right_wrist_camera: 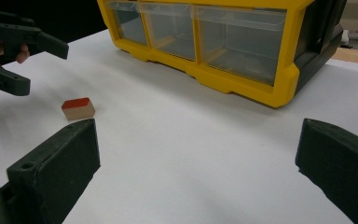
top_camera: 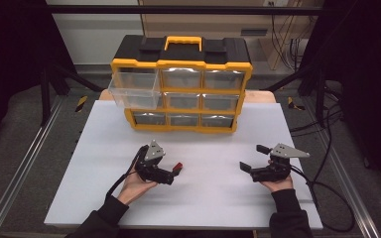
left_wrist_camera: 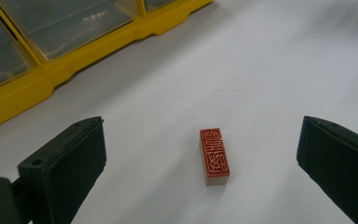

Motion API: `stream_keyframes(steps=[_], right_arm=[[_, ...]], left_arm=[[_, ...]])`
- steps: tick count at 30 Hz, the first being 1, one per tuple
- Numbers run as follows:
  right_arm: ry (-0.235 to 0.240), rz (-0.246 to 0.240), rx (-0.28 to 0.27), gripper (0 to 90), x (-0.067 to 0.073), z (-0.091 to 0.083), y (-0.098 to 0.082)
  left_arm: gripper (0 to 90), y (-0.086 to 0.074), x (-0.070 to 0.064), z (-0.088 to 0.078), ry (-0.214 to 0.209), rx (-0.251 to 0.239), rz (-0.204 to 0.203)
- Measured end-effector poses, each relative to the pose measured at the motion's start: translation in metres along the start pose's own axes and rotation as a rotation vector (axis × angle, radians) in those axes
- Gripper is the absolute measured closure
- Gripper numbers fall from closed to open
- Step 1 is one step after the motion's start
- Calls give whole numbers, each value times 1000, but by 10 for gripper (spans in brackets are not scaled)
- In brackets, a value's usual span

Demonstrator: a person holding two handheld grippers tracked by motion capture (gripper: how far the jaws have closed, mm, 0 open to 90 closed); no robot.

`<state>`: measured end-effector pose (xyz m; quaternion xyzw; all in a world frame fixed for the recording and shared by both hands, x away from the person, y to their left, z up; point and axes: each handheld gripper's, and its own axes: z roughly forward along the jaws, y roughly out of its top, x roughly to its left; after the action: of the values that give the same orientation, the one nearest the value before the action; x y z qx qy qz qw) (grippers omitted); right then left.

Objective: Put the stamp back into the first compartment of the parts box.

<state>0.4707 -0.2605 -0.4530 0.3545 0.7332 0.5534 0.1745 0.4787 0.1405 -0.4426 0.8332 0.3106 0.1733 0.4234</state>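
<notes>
Left gripper (left_wrist_camera: pixel 200 163) lines up on a small seal stamp (left_wrist_camera: pixel 214 156) lying on the white table (top_camera: pixel 198 198), jaws spread wide to either side.

From left: a clear plastic drawer (top_camera: pixel 134 89) stands pulled out of the yellow-framed organizer (top_camera: pixel 181 91); the stamp, a pale hard block with a carved red face, lies flat in front of it, untouched; the right gripper (top_camera: pixel 252 159) rests apart, jaws also open. The risk, on this showing: the smooth little block could skid or tip if one padded jaw meets it first, or be pinched askew.
</notes>
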Motion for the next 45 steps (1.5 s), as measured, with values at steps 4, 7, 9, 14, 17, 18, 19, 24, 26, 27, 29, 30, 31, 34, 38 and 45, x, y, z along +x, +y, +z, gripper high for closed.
stream_keyframes(steps=[4,7,9,14,17,18,19,24,26,27,29,30,31,34,38,45], right_arm=[[0,-1,3,3,0,0,0],[1,-1,3,2,0,0,0],[0,-2,3,2,0,1,0],[2,-1,7,2,0,1,0],[1,-1,9,2,0,1,0],[1,-1,9,2,0,1,0],[1,-1,10,2,0,1,0],[1,-1,12,2,0,1,-1],[1,-2,12,2,0,1,-1],[0,-3,11,2,0,1,-1],[1,0,12,2,0,1,-1],[0,-2,11,2,0,1,-1],[0,-2,12,2,0,1,-1],[1,0,12,2,0,1,-1],[1,1,11,2,0,1,-1],[0,-2,13,2,0,2,-1]], left_arm=[[14,-1,-2,2,6,4,2],[18,-1,-2,5,-2,10,-3],[24,-2,-2,7,-10,22,-6],[47,-3,-4,12,-25,46,-22],[80,-4,-4,15,-33,57,-34],[97,-4,-4,15,-30,59,-35],[111,-4,-3,16,-30,61,-41],[191,-6,0,20,-50,80,-66],[220,-7,0,21,-54,88,-71],[230,-7,0,22,-51,91,-71],[257,-8,-1,25,-54,96,-68],[272,-8,-2,25,-51,103,-70],[286,-8,-2,26,-51,107,-68],[328,-9,-3,27,-54,113,-66],[376,-10,-3,29,-65,124,-73],[452,-10,-2,30,-83,123,-84]])
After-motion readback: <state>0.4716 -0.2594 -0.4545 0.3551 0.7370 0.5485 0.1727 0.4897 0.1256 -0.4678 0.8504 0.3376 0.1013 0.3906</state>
